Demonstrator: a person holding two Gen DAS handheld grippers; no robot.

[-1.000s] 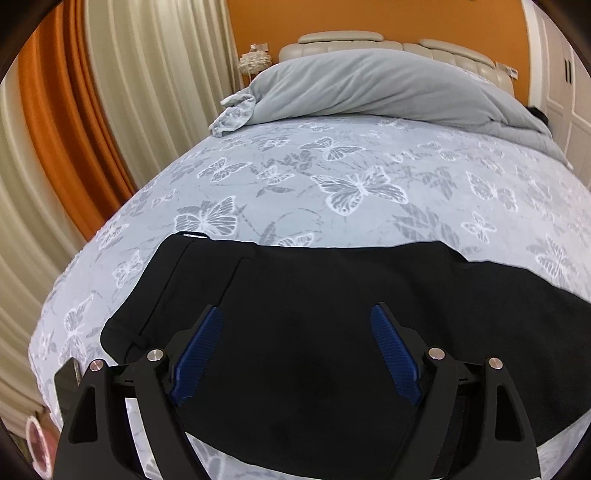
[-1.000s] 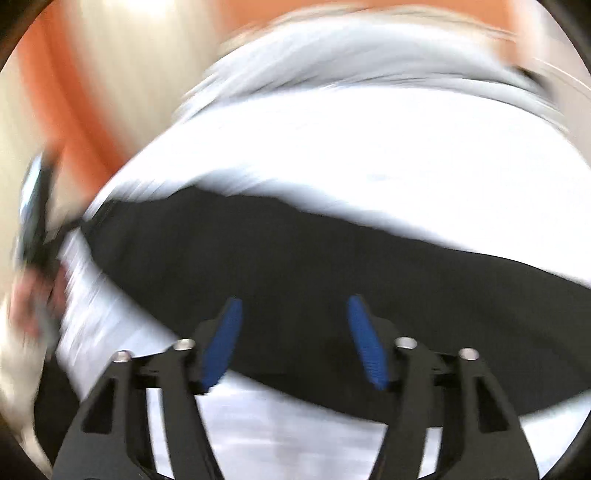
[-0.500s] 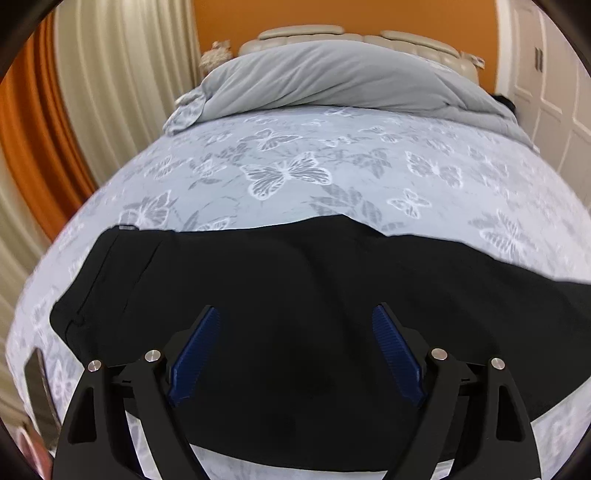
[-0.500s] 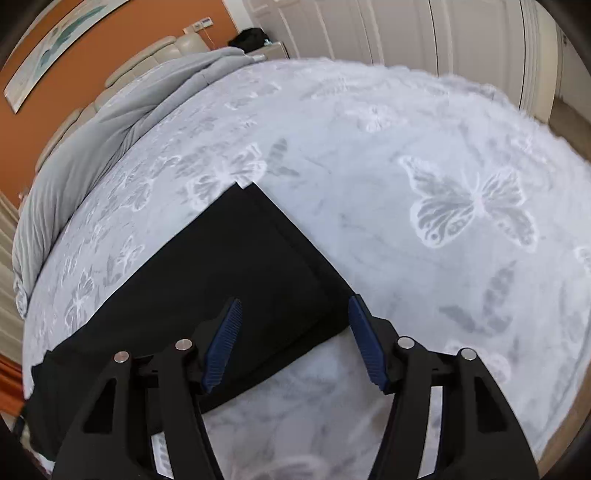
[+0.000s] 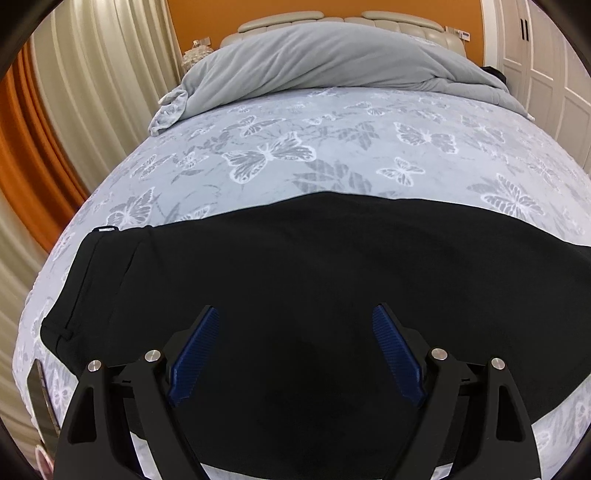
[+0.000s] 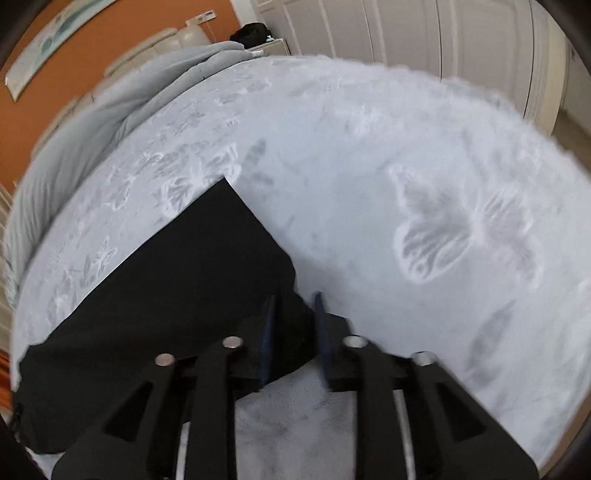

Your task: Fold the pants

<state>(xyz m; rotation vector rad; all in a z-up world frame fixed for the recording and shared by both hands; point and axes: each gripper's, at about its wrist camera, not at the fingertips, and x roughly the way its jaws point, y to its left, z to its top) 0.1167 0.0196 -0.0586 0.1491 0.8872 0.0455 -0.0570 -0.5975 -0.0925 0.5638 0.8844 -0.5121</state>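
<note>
Black pants (image 5: 295,258) lie flat across the butterfly-print bed sheet (image 5: 332,147), waistband (image 5: 85,280) to the left and legs running off to the right. My left gripper (image 5: 295,308) hovers open just above the upper part of the pants, with nothing between its blue pads. In the right wrist view the leg end of the pants (image 6: 166,295) shows as a squared hem. My right gripper (image 6: 295,295) is at the hem's near corner. Its jaws are closing, a narrow gap is left, and the fabric corner sits between them.
A grey duvet (image 5: 325,59) is heaped at the head of the bed below a padded headboard (image 5: 280,20). Cream and orange curtains (image 5: 92,92) hang on the left, white wardrobe doors (image 6: 424,37) stand on the right. A flat shiny object (image 5: 40,402) lies at the bed's near left edge.
The right gripper swung from over the middle of the pants to the hem corner and its jaws narrowed around it. The left gripper moved slightly lower over the pants, still open.
</note>
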